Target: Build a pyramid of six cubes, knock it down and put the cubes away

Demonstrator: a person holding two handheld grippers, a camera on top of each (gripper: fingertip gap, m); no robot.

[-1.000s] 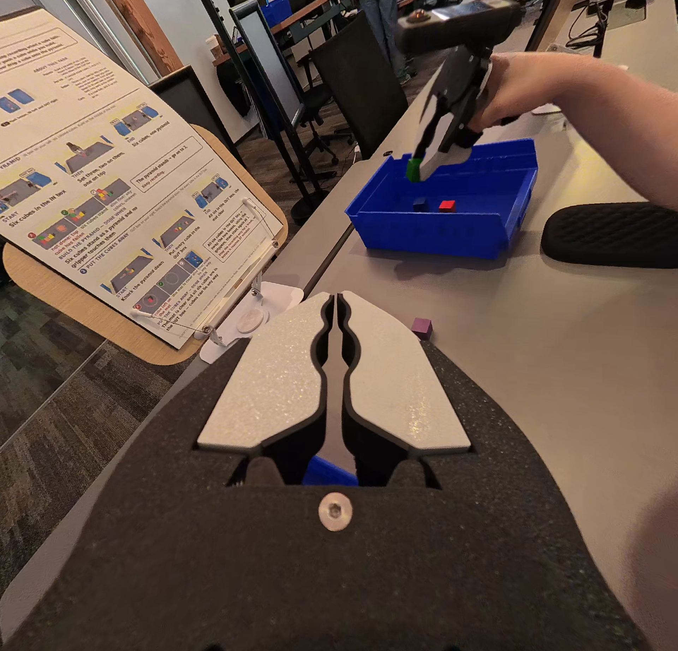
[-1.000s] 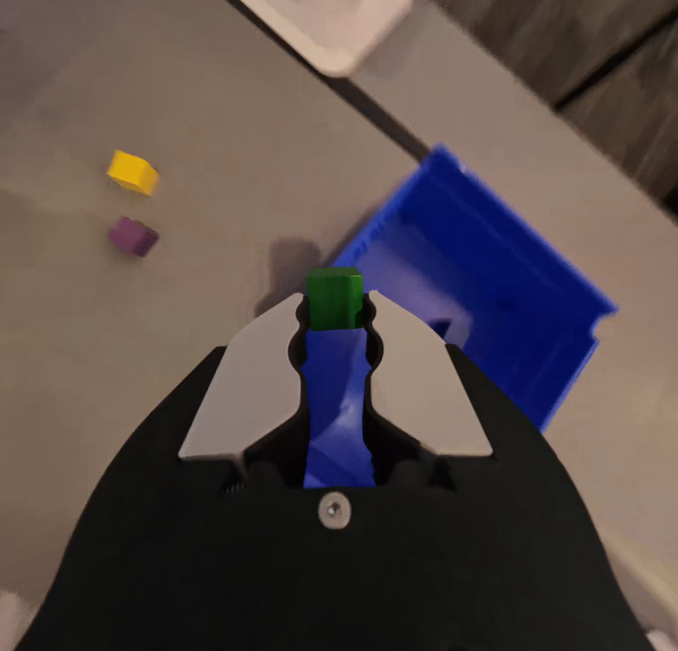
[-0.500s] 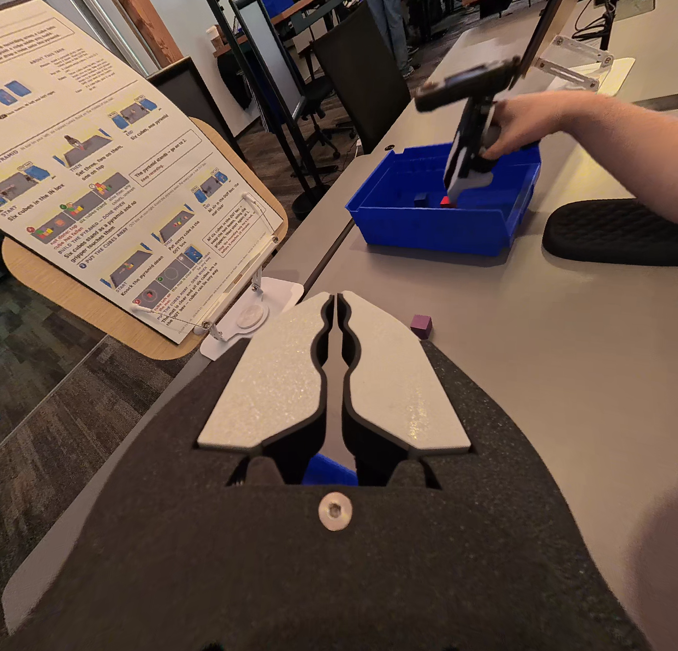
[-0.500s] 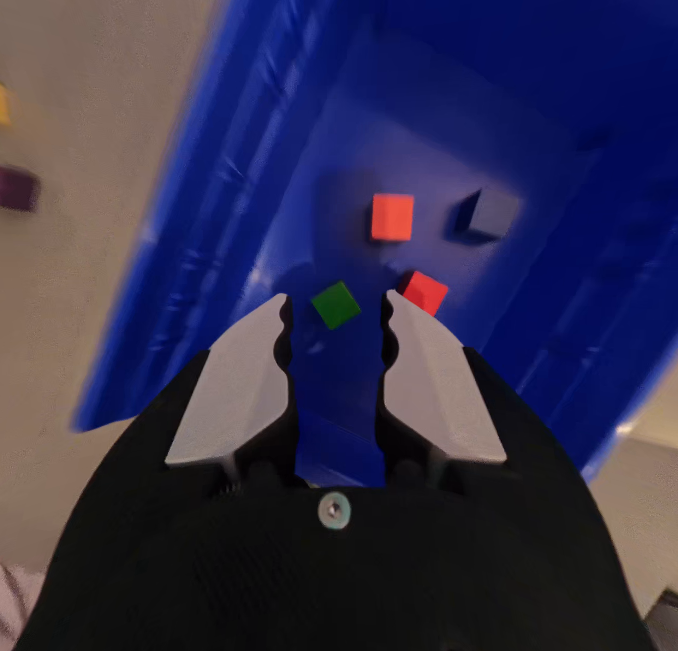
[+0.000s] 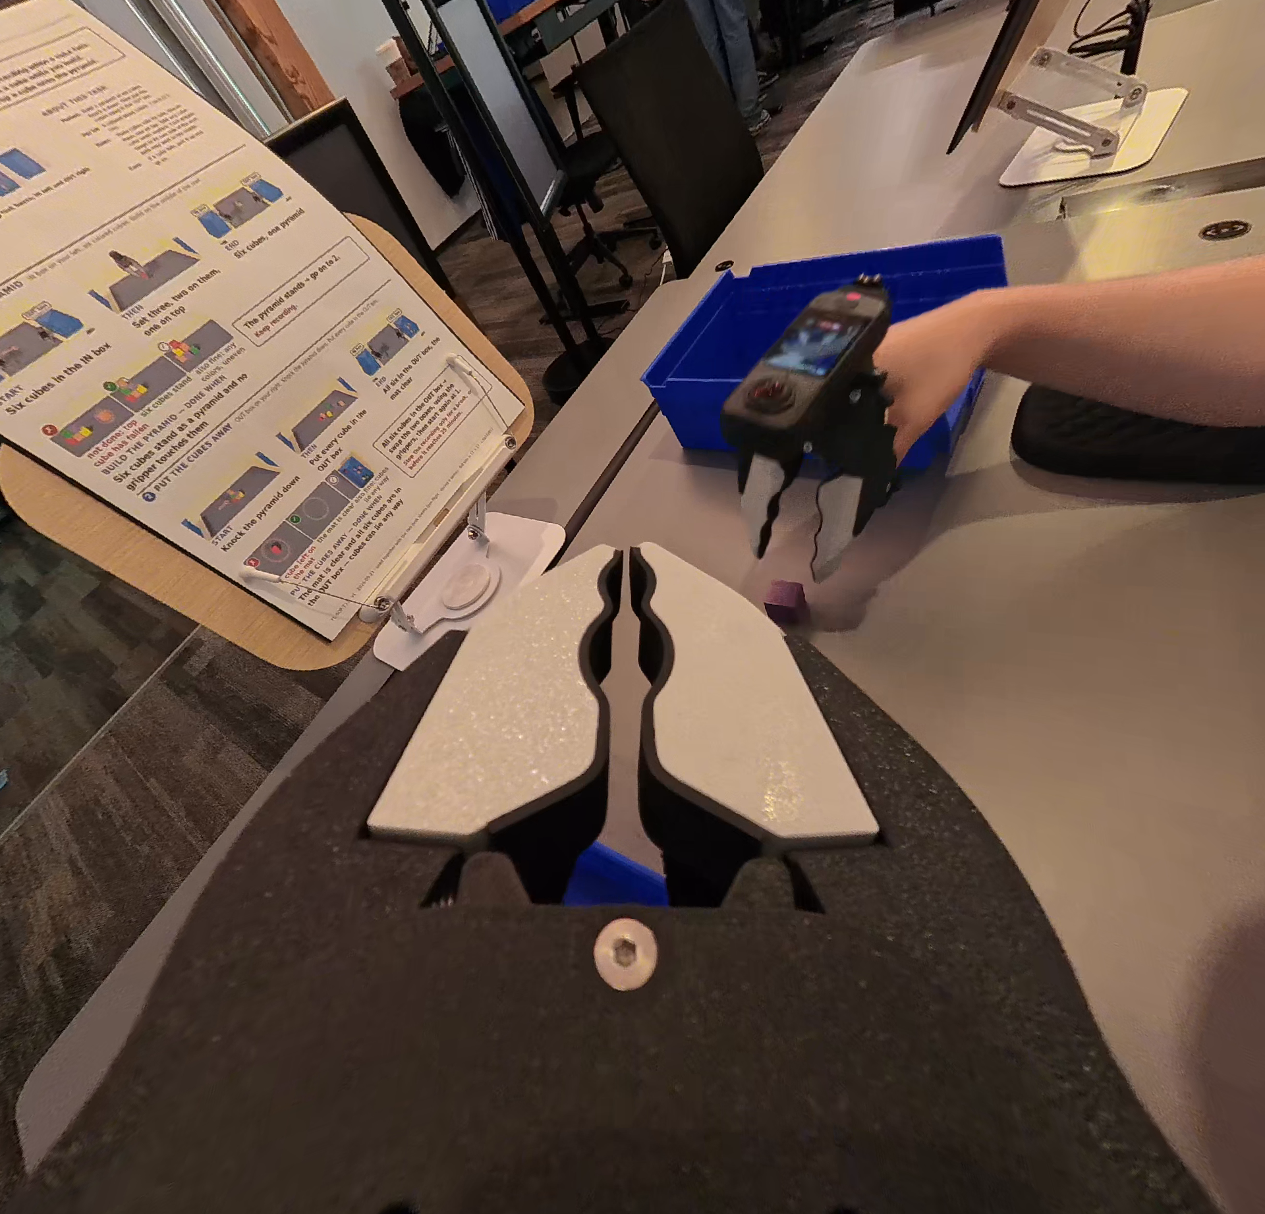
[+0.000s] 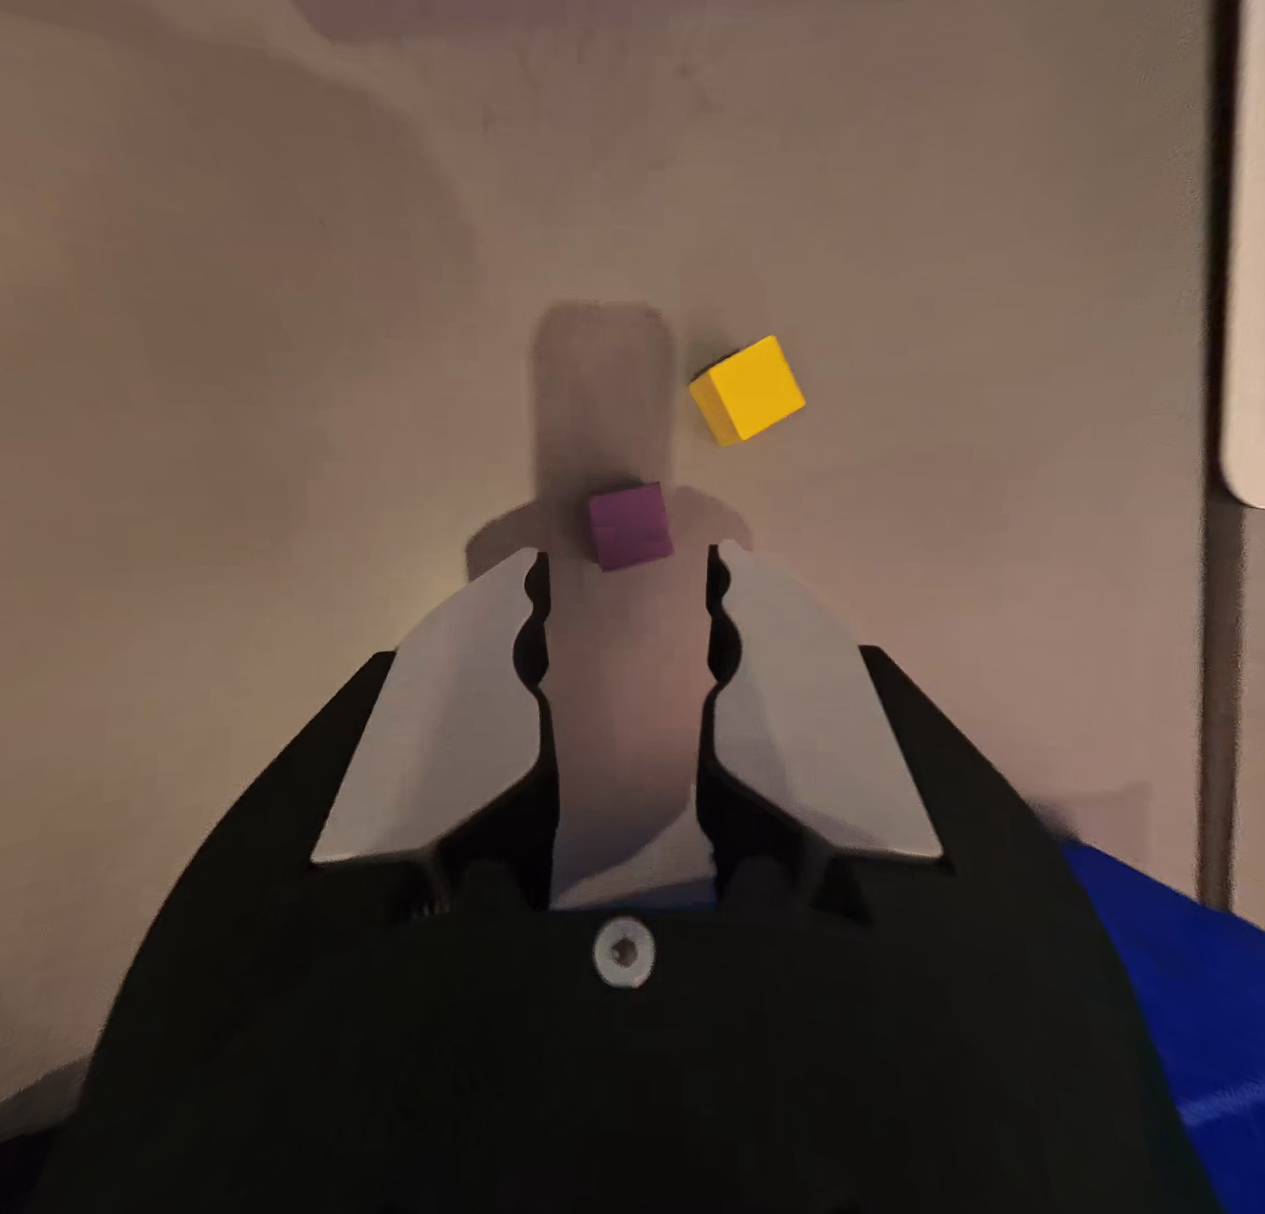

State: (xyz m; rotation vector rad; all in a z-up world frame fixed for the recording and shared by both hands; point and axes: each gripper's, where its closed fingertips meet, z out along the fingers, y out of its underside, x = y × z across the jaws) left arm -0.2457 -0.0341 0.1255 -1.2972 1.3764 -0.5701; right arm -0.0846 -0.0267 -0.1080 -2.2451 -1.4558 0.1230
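Only the right wrist view shows the yellow cube (image 6: 747, 388), up and right of centre, near the purple cube (image 6: 628, 525) lying just ahead of the released, empty right gripper (image 6: 626, 558). The left wrist view adds the blue bin (image 5: 705, 387) at upper right, an instruction board (image 5: 205, 332) at left and office chairs behind. The left gripper (image 5: 626, 555) is clenched on nothing above the grey table (image 5: 1027, 668). Both cubes are small, matte, sharp-edged.
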